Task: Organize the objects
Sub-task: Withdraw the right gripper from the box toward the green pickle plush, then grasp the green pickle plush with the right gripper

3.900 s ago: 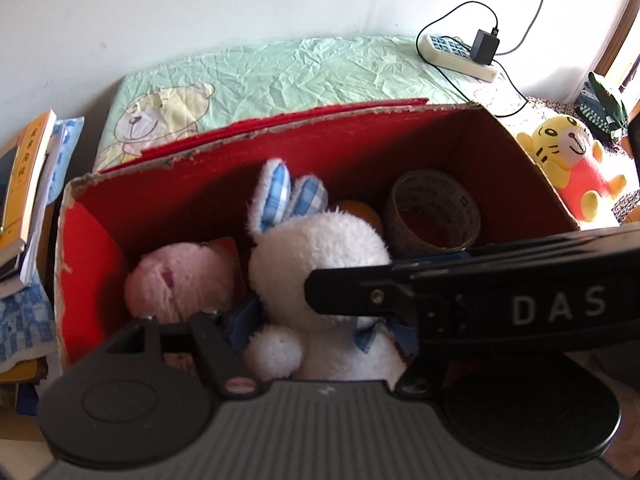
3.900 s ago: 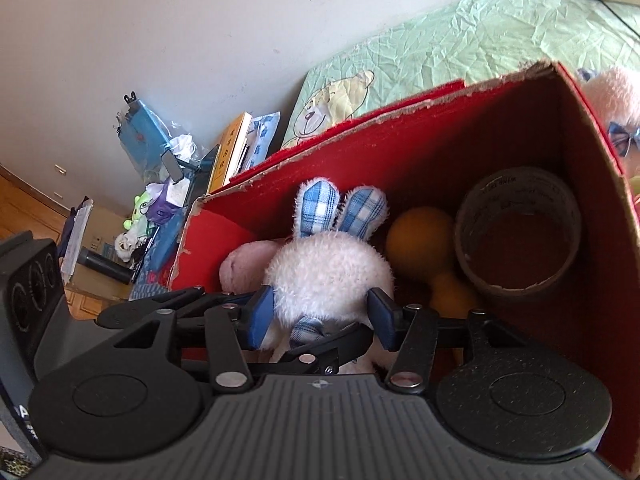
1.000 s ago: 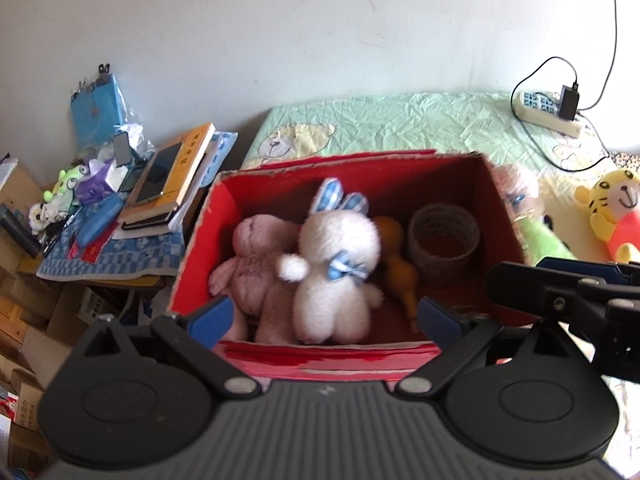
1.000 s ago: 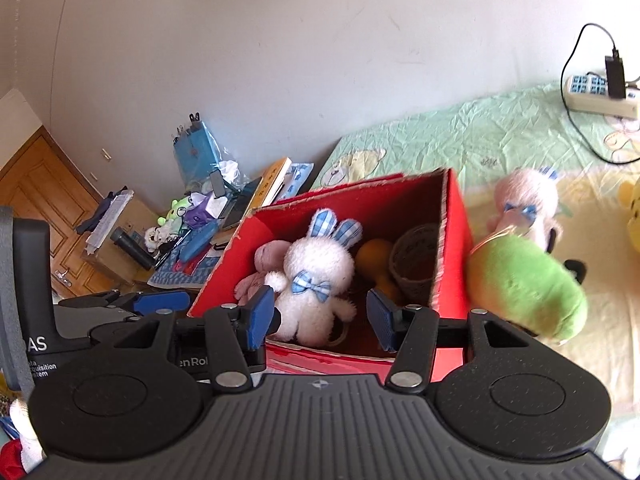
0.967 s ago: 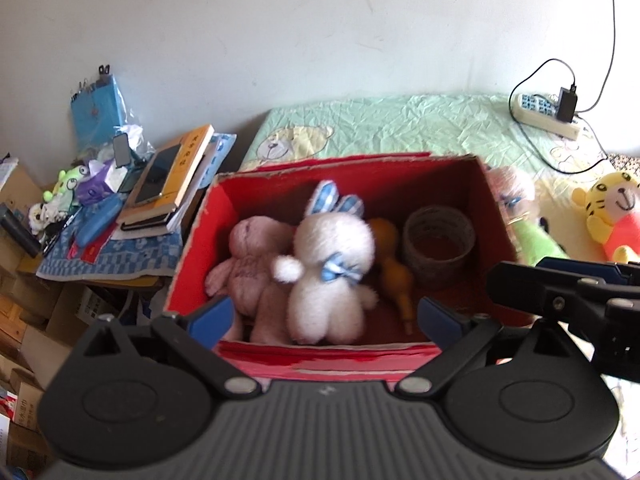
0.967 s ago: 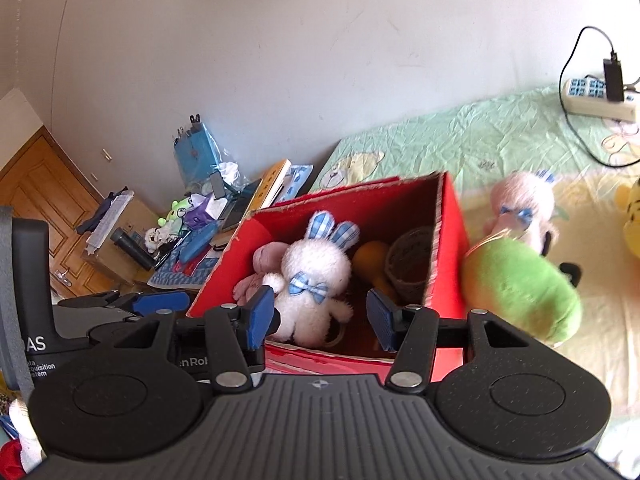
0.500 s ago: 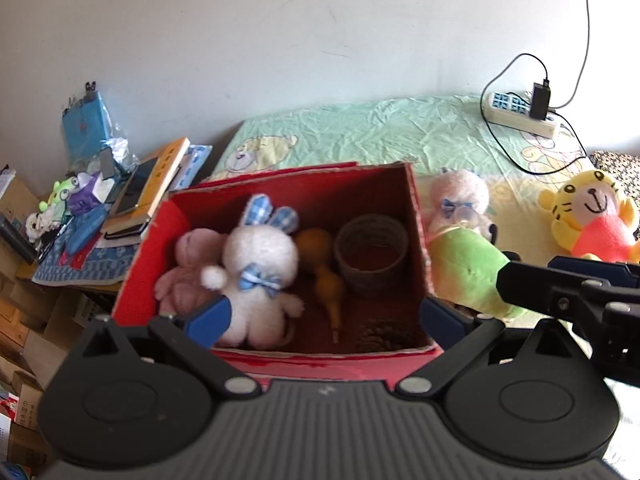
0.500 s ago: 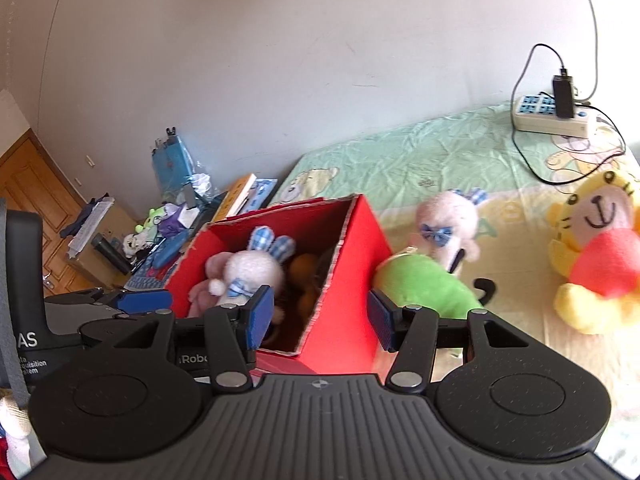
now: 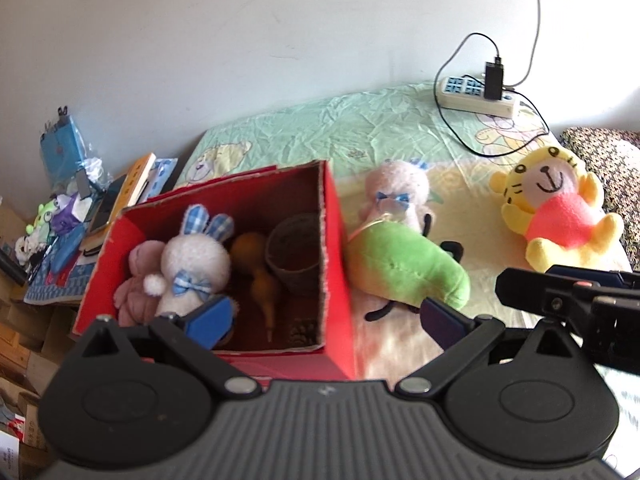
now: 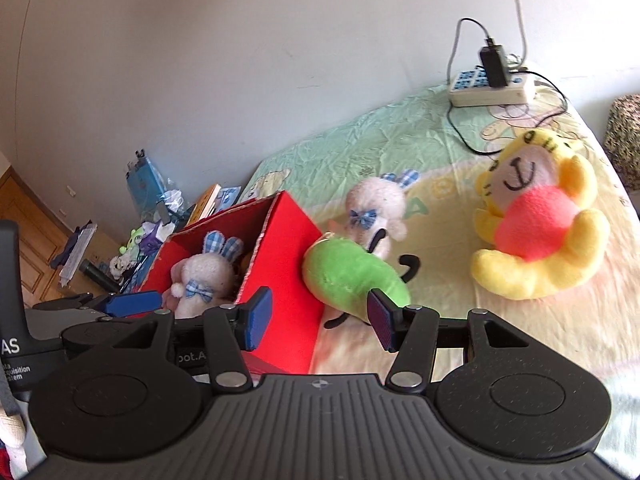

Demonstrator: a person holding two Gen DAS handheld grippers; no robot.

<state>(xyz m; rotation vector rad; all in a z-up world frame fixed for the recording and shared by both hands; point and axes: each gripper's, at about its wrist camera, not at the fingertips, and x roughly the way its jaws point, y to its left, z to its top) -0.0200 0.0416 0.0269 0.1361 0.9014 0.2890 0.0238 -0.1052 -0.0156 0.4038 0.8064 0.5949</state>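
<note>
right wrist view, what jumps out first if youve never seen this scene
The yellow tiger plush in its pink-red shirt sits alone on the bed at right. Left of it, a green plush lies against the open red box, where a white bunny sits upright.

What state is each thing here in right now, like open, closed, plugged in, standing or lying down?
Left gripper: open, empty.
Right gripper: open, empty.
Red box: open on top, toys inside.
White bunny: upright in the box.
Green plush: lying on the bed beside the box.
Yellow tiger: on the bed, reclined.
Power strip: black adapter plugged in.
</note>
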